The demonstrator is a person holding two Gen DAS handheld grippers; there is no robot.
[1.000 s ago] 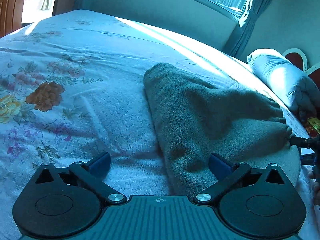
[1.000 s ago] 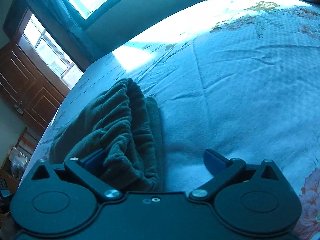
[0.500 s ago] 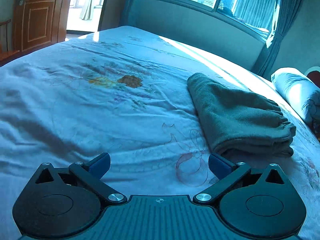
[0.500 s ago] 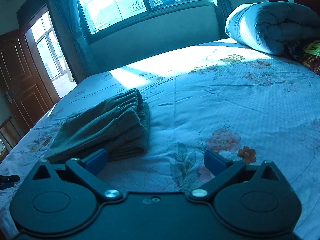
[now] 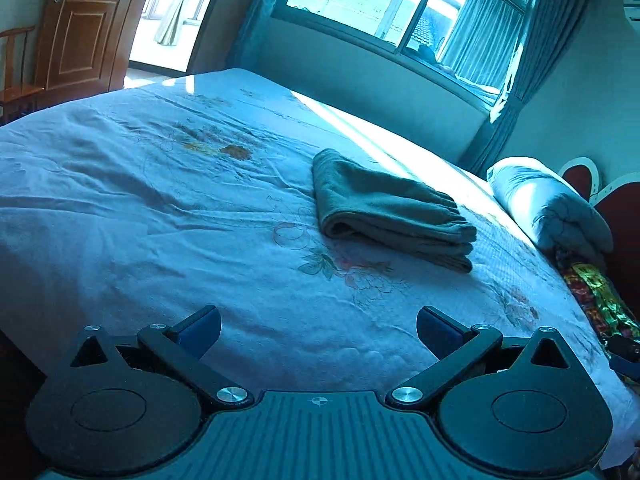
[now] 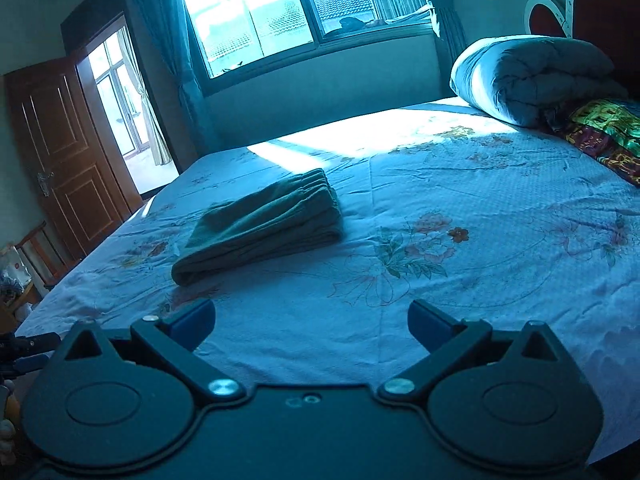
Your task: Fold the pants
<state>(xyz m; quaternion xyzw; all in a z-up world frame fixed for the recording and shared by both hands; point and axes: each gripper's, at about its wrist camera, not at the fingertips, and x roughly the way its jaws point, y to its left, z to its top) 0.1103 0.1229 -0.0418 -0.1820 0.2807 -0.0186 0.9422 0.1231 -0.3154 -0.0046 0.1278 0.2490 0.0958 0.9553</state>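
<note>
The dark green pants [image 5: 384, 208] lie folded in a compact stack on the flowered bedsheet [image 5: 160, 216], with the elastic waistband toward the pillow side. From the right wrist the same pants [image 6: 264, 224] sit left of centre. My left gripper [image 5: 318, 326] is open, held back from the pants over the near part of the bed, nothing between its fingers. The right gripper [image 6: 310, 320] is open too, well short of the stack and holding nothing.
A rolled quilt [image 6: 532, 76] and a colourful patterned cloth [image 6: 604, 132] lie at the head of the bed by the red headboard [image 6: 600, 4]. A window [image 6: 272, 12] with curtains is beyond the bed, a wooden door [image 6: 64, 156] to the left.
Both grippers have pulled back and risen away from the pants, which were right at the fingers a second ago. The folded stack stays where it was left.
</note>
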